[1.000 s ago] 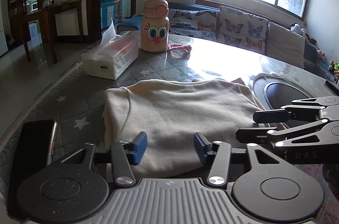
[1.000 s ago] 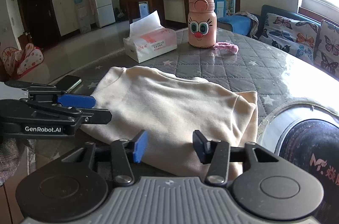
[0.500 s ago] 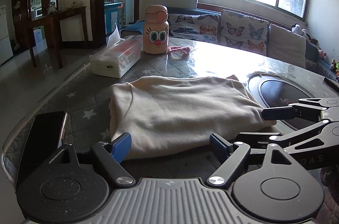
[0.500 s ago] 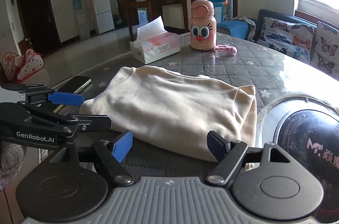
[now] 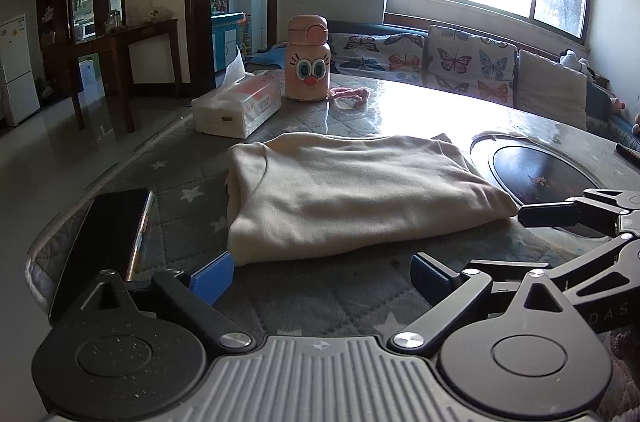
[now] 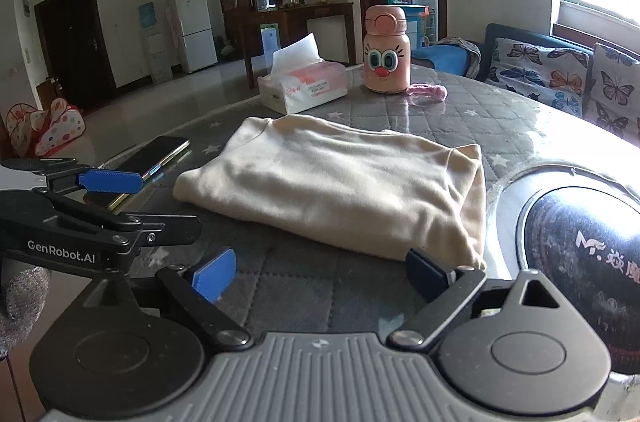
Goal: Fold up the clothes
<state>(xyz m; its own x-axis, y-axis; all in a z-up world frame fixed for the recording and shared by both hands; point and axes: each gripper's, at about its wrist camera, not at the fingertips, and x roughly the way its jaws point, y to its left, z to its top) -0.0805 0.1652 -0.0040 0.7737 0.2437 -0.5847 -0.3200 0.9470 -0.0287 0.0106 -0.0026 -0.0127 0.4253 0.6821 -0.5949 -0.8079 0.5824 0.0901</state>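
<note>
Since a second ago both grippers have pulled back from the cream garment (image 5: 352, 198) and their jaws have spread — the near hem that lay between the fingertips now lies just ahead of them. From the left wrist, the left gripper (image 5: 322, 276) hangs with jaws wide and holding nothing, short of the folded bundle, which rests flat on the quilted surface (image 5: 180, 182) between a phone (image 5: 108, 242) and a dark round inset (image 5: 548, 178); the right gripper (image 5: 576, 218) enters at the right edge, beside the bundle's corner. From the right wrist, the right gripper (image 6: 320, 276) is likewise wide and empty, the garment (image 6: 340, 182) lying squared and released — the fold looks finished.
</note>
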